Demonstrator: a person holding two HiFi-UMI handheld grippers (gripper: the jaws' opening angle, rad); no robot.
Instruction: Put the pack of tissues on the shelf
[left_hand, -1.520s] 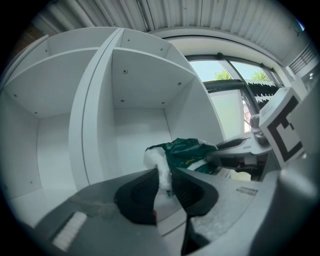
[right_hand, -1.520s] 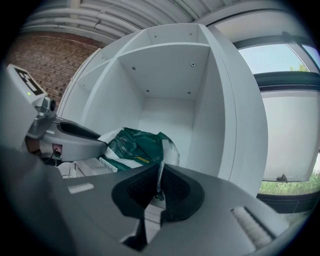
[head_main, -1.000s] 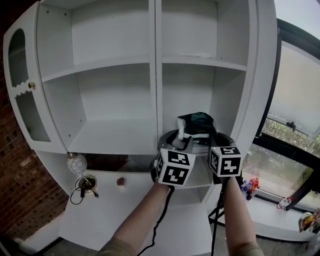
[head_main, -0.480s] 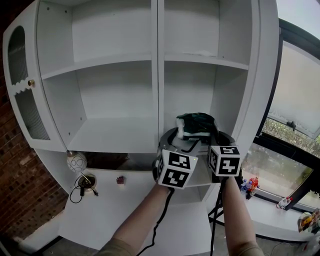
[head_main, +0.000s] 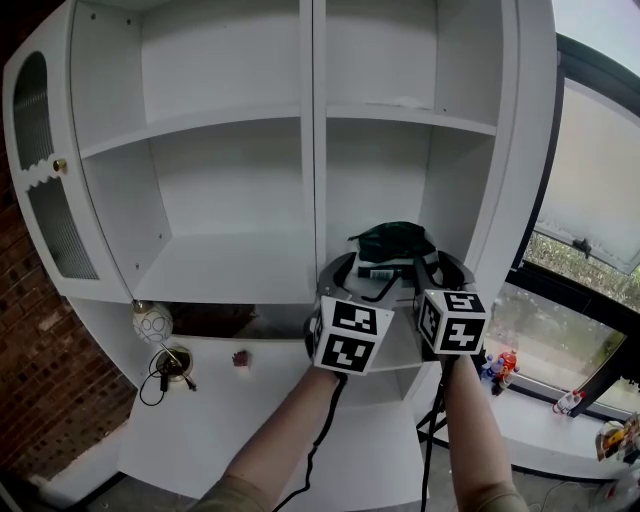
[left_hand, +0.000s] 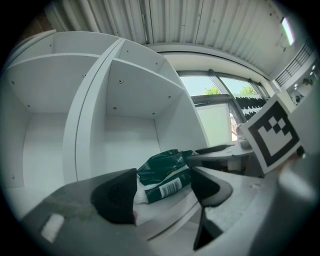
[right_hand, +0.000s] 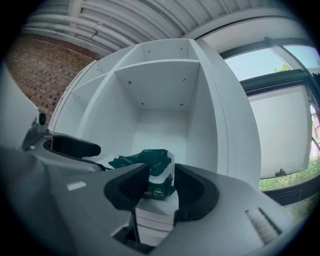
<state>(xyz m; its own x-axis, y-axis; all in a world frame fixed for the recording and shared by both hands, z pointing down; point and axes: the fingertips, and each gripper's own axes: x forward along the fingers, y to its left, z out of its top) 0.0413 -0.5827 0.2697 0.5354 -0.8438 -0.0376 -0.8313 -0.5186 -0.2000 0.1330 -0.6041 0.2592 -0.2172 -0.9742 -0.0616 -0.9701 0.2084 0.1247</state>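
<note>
The pack (head_main: 392, 245) lies on the shelf (head_main: 240, 275), in the lower right bay near the front edge, so to my eye the placing is done and what's left is letting go cleanly. The left gripper (left_hand: 162, 192) has its fingers spread as wide as they go, with the pack ahead of them and untouched. The right gripper (right_hand: 161, 187) has just been opening its fingers. The pack shows in the gap between them, but the pads don't seem to press on it. I'd want both pulled straight back and kept level, fingers held apart. The crumpled green wrap looks loose enough to catch on a finger and drag the pack off the edge. The right one needs a bit more opening first, I'd say, since its gap is the narrower. A glance afterwards to check the pack isn't hanging over the front would be wise.

By my count there is one pack and two grippers with two fingers each. Four open bays are in sight, two across and two high, and there is one glazed door (head_main: 45, 180) at the left. On the bench (head_main: 280, 420) below are one round white ornament (head_main: 152, 323), one coil of cable (head_main: 168, 372) and one small dark item (head_main: 241, 360).
</note>
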